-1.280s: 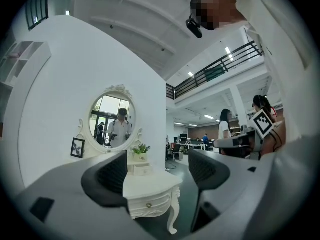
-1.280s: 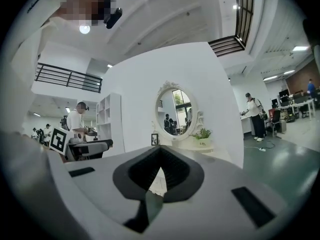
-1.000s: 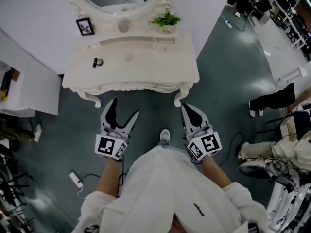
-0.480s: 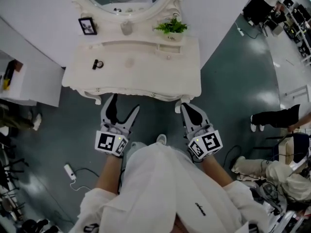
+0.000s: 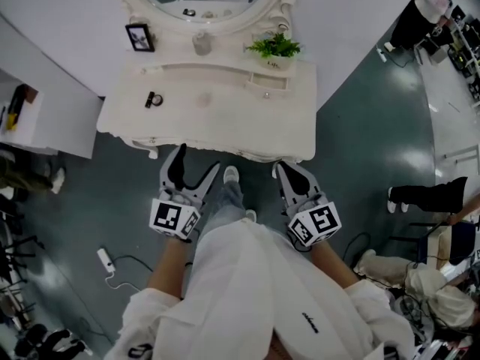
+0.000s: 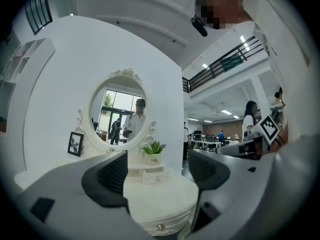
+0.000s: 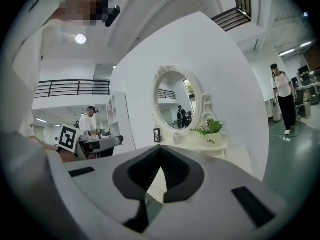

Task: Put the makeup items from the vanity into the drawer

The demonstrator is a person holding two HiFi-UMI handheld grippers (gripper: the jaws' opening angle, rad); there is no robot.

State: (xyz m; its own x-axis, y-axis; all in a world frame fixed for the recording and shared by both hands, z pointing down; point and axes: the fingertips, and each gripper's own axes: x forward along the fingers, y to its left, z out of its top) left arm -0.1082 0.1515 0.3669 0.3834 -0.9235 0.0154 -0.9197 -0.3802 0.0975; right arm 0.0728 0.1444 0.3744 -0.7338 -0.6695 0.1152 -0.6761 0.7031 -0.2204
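White vanity [image 5: 225, 118] at upper centre, with a small dark makeup item [image 5: 153, 98] on its left part. Left gripper [image 5: 196, 165], jaws wide and empty, and right gripper [image 5: 289, 172], jaws closed on nothing, hang below the front edge, well apart from the item.

Operator wears a white top [image 5: 247, 291] with a small dark print on the front, sleeves [image 5: 146, 313] bunched up short of the forearms, faded blue jeans [image 5: 225, 205] and a white shoe [image 5: 231, 174]. The left gripper [image 5: 196, 160] and right gripper [image 5: 286, 168] are the same build: light grey moulded shells with dark rectangular slots, and black ribbed pads [image 6: 107, 176] set in black cups on the jaws. Each carries a white cube [image 5: 174, 219] at the rear with black square markers on its faces.
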